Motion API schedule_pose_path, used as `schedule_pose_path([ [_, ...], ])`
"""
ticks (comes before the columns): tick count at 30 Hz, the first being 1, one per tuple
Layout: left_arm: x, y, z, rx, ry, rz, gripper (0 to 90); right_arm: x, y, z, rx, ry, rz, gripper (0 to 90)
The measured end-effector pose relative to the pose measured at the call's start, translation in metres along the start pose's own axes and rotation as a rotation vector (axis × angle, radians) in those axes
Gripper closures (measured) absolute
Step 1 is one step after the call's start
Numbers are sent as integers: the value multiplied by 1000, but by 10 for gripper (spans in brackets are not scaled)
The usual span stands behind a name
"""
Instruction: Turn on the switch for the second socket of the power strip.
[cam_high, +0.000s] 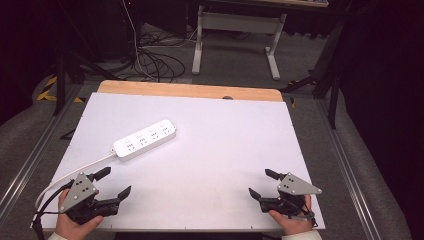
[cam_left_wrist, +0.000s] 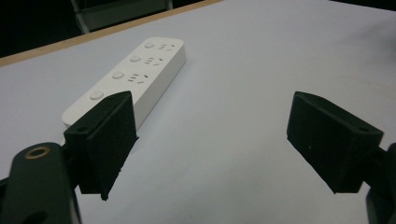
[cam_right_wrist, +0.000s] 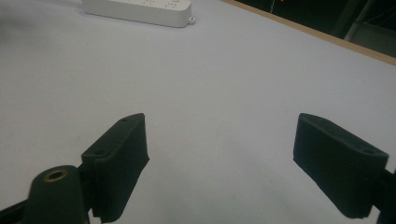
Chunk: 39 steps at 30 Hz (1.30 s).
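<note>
Two grippers waiting, both with jaws spread wide and nothing between the pads; left gripper (cam_high: 115, 182) near the front-left corner of the white board (cam_high: 225, 150), right gripper (cam_high: 264, 183) near the front-right corner. White power strip (cam_high: 145, 139) lying flat and diagonal, well up the board from the left gripper, much farther from the right one; sockets and buttons facing up; white cable (cam_high: 75, 172) trailing off its near end toward the left edge, passing close by the left gripper.

Probably the opening of a reach for the strip; best taken with the left gripper, being the nearer; come in across the narrow width, not along the length; jaws already wide enough by the look of it; grip low on the side walls, away from the buttons; mind the cable, easy to snag or drag the strip askew.

Matte pale board beneath, smooth, likely to let the strip slide if nudged; wooden edge (cam_high: 190, 90) showing beyond the strip; grey floor past that, tangled black cables (cam_high: 155, 62), white desk legs (cam_high: 235, 40), dark surroundings.
</note>
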<state>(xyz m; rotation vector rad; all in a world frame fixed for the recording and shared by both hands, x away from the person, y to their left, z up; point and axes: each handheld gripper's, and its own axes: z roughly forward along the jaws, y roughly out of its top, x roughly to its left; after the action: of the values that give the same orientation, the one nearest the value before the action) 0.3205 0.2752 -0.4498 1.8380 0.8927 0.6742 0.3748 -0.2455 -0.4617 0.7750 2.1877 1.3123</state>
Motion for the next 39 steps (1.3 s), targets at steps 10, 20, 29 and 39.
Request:
schedule_pose_path([
  [10,9,9,5,119,-51,-79,166,0,-2,-1,12,-6,-1,200],
  [20,18,24,8,115,-43,-66,168,1,-4,-4,17,-15,0,201],
  [29,26,42,11,110,-33,-52,175,2,-5,-5,19,-21,6,201],
  [39,35,59,16,110,-16,-44,175,2,-6,-4,27,-20,7,203],
])
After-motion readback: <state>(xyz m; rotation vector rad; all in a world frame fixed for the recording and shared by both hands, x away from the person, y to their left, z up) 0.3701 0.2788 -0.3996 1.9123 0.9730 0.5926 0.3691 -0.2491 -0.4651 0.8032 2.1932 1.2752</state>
